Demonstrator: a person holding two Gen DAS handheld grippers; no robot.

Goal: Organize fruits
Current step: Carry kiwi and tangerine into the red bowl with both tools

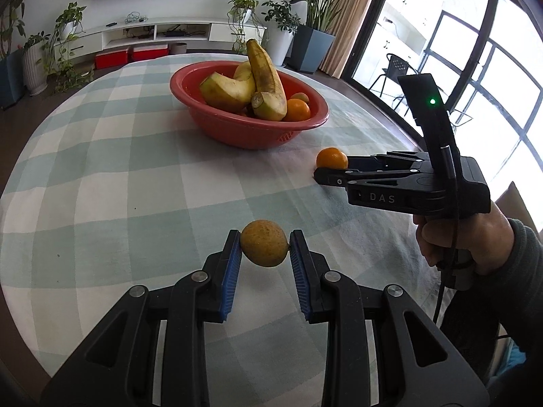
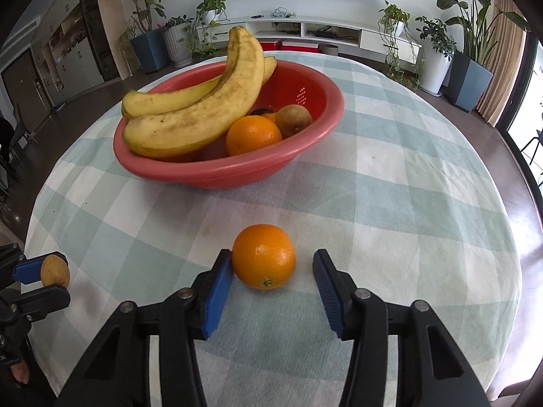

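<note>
While left gripper (image 1: 264, 247) clamps a brownish-yellow fruit (image 1: 264, 243) bottom center, right gripper (image 2: 271, 271) straddles the orange (image 2: 264, 260), jaws apart, left pad touching. Beyond, upper center: red bowl (image 2: 305, 142) with bananas (image 2: 200, 115), unobstructed.

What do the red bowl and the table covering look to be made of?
Red bowl: probably moulded plastic, matte, with a patch of small drain holes in its wall. Table covering: woven fabric, matte, checked pale green and white, faintly creased.
</note>
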